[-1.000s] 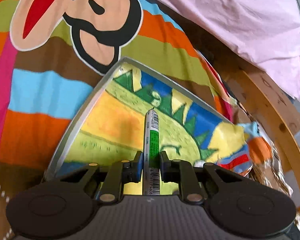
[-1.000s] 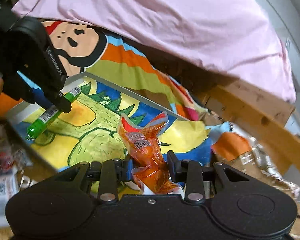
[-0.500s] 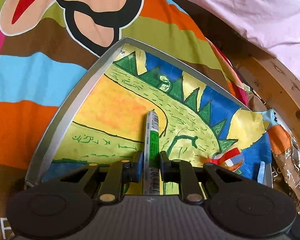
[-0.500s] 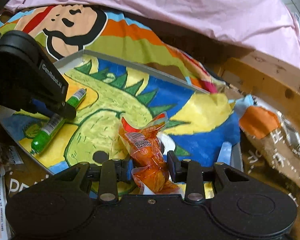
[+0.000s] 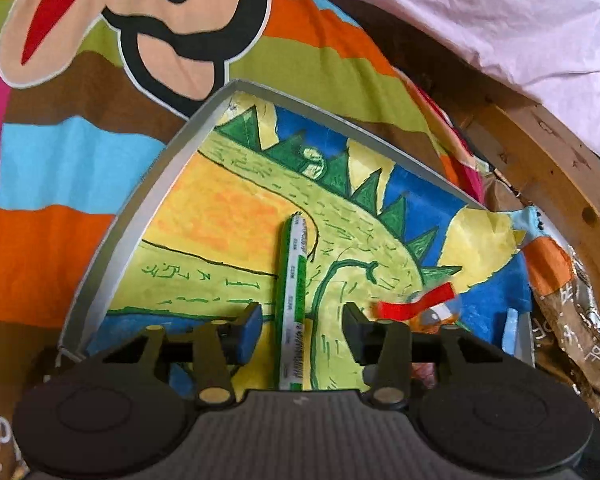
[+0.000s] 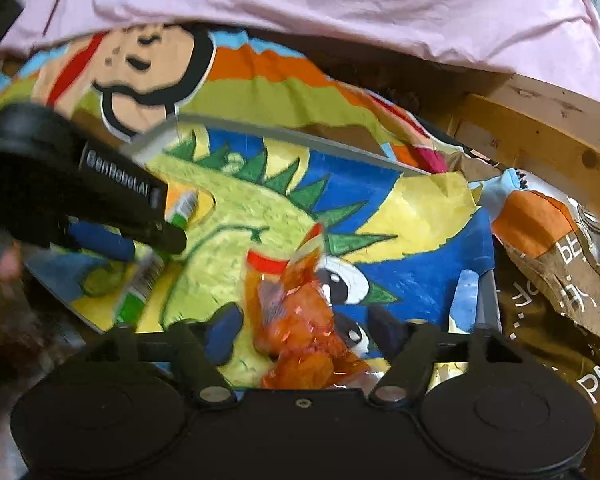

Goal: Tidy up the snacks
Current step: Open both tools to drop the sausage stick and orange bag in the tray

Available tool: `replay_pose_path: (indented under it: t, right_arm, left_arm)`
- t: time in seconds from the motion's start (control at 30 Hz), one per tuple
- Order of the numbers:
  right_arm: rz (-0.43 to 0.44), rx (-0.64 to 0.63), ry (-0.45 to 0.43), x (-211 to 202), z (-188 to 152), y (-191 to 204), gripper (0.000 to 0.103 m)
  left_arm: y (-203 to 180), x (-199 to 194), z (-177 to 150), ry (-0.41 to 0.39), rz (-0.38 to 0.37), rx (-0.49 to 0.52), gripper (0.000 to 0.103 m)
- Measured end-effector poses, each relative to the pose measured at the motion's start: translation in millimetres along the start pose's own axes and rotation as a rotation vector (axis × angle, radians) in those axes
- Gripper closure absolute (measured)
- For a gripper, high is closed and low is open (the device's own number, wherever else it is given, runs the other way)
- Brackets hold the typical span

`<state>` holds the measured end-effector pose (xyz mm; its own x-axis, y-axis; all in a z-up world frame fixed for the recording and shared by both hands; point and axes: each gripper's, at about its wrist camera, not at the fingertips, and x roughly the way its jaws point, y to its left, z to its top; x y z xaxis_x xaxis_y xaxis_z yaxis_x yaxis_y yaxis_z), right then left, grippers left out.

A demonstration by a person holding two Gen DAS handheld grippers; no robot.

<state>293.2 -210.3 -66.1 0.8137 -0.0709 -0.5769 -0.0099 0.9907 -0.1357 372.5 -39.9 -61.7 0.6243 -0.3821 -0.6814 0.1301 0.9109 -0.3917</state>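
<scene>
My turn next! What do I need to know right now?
Left gripper: jaws open, nothing held. The green snack stick lies between them on the dinosaur tray.
Right gripper: jaws open too. The orange snack packet sits between them on the tray's blue part.
Done: both snacks are in the tray, apart from each other.
Left: lift both grippers clear without dragging the snacks. A brown foil bag lies outside the tray on the right; it probably goes in next.
</scene>
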Motion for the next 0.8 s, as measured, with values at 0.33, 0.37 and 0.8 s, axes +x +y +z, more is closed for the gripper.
replay_pose_path:
  t: [0.33, 0.37, 0.8]
  right_arm:
    - [0.009, 0.096, -0.111, -68, 15, -18, 0.005]
    - [0.006, 0.1, -0.128, -77, 16, -20, 0.004]
    - [0.006, 0.15, -0.265, -179, 5, -38, 0.001]
  left_arm:
    - [-8, -78, -7, -0.121, 0.073, 0.043, 0.01]
    - [-10, -87, -9, -0.139, 0.083, 0.049, 0.008]
    - [-20, -188, -56, -0.279, 0.152, 0.115, 0.001]
